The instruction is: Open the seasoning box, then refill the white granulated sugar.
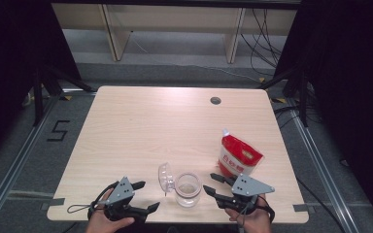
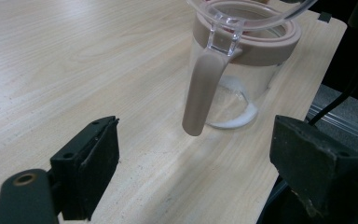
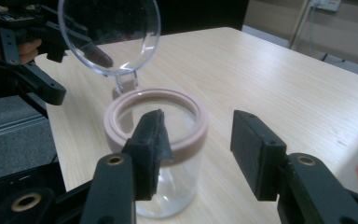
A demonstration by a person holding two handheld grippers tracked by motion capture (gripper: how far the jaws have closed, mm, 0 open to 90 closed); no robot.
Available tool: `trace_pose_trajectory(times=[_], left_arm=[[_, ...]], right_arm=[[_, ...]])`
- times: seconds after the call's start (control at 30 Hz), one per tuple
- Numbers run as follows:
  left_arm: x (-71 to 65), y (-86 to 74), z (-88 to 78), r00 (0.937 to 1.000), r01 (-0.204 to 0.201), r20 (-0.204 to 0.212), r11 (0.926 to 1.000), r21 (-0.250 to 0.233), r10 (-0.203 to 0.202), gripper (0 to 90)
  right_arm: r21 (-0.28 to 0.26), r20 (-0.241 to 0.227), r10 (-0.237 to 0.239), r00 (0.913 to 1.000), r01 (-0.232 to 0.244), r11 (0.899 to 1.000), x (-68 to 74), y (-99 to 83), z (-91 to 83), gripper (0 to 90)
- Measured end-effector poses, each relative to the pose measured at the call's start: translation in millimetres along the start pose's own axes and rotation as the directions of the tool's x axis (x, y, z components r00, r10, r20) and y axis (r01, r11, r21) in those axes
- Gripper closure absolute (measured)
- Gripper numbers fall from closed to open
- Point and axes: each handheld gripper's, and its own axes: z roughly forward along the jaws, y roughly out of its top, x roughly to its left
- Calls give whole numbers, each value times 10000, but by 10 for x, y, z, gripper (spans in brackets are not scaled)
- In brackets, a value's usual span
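The glass jar point(image 1: 188, 189) stands near the front edge of the table point(image 1: 141, 126), its clear lid point(image 1: 165, 177) swung up and back on the hinge, the beige clasp point(image 2: 201, 93) hanging down at the side; a little white powder seems to lie at the bottom. The right gripper point(image 1: 213, 185) is just beside the jar with its jaws spread and nothing between them, and in the right gripper view the jar point(image 3: 156, 149) sits a little left of the gap, partly behind the left jaw; the left gripper point(image 1: 146, 195) is also spread and empty, near the jar on the lid side, with the clasp ahead of the gap. The work in hand looks like filling the jar from the red pouch point(image 1: 238, 156), which stands just behind the right gripper; I think this gripper should turn away from the jar without knocking its rim, then take the pouch at the middle of its body, not at the spout, while the left one steadies the jar low on the glass
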Motion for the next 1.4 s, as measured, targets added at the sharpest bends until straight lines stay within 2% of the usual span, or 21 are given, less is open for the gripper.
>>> trace_pose_trajectory(times=[0.17, 0.2, 0.23, 0.3, 0.33, 0.37, 0.47, 0.57, 0.63, 0.67, 0.73, 0.77, 0.83, 0.9, 0.93, 0.97, 1.0, 1.13, 1.17, 1.3, 1.4], left_arm=[[7, -4, 11, 10000, -70, -36, 9999, 125, 71, 156], [19, -3, 6, 9998, -184, -40, 9995, 251, 185, 156], [19, -3, 7, 9999, -148, -21, 9995, 275, 149, 156], [6, -4, 12, 9999, 12, -108, 10000, 95, -11, 156], [14, -3, 8, 10000, -27, -64, 10000, 89, 27, 156], [12, -4, 7, 10000, 36, -80, 10000, 49, -35, 156], [33, -1, 1, 9995, -252, -199, 9995, 184, 255, 156], [29, -3, 2, 9996, -261, -119, 9995, 151, 263, 156], [26, -2, 0, 9998, -173, -118, 9998, 43, 174, 157], [24, 0, -5, 9998, -122, -134, 9999, 11, 122, 156], [37, 1, -10, 9997, -193, -124, 9998, -11, 192, 156], [22, -3, -11, 9998, 82, -198, 10000, 24, -81, 156], [22, -4, -7, 9998, 84, -185, 10000, 25, -84, 156], [24, -1, -3, 9999, -12, -135, 10000, -6, 12, 156], [15, 1, -1, 9999, 69, -156, 10000, -22, -70, 156], [16, 5, -9, 9998, -14, -217, 10000, 78, 16, 156], [17, 3, -4, 9998, 1, -174, 10000, 53, 0, 157], [22, -13, -1, 9998, -106, -182, 9999, 100, 108, 156], [25, -13, -3, 9997, -128, -194, 9999, 108, 130, 156], [25, -11, 2, 9997, -133, -196, 9998, 123, 135, 156], [18, -13, -1, 9997, -133, -200, 9997, 228, 137, 156]], right_arm=[[99, 315, 369, 9988, -372, 9993, 19, -97, -81, 463], [130, 308, 269, 9992, -274, 9995, 4, -109, -92, 452], [202, 332, 433, 9985, -440, 9988, 1, -123, -110, 440], [234, 380, 472, 9982, -481, 9986, -9, -146, -133, 434], [251, 387, 674, 9970, -684, 9973, -3, -158, -149, 428], [255, 450, 581, 9973, -593, 9979, -17, -169, -162, 421], [427, 508, 1057, 9931, -1079, 9932, -10, -212, -213, 412], [378, 662, 1037, 9924, -1064, 9936, -26, -246, -275, 411], [396, 1012, 922, 9906, -966, 9945, -49, -266, -338, 408], [431, 933, 1153, 9889, -1197, 9919, -69, -290, -377, 406], [450, 1109, 1123, 9875, -1179, 9920, -87, -304, -403, 405], [454, 1378, 1150, 9838, -1223, 9915, -99, -318, -429, 402], [537, 1334, 1198, 9838, -1279, 9903, -117, -338, -461, 397], [565, 1455, 1328, 9804, -1422, 9882, -134, -355, -505, 393], [646, 1644, 1464, 9755, -1587, 9852, -128, -365, -528, 388], [702, 1540, 1325, 9791, -1446, 9870, -155, -375, -537, 383], [602, 1647, 1461, 9755, -1578, 9856, -154, -389, -542, 380], [630, 1912, 1474, 9704, -1620, 9848, -176, -396, -591, 357], [686, 2088, 1726, 9626, -1904, 9793, -161, -397, -610, 351], [573, 2444, 1595, 9565, -1785, 9823, -211, -419, -638, 301], [635, 2627, 1818, 9476, -2050, 9767, -235, -435, -678, 297]])
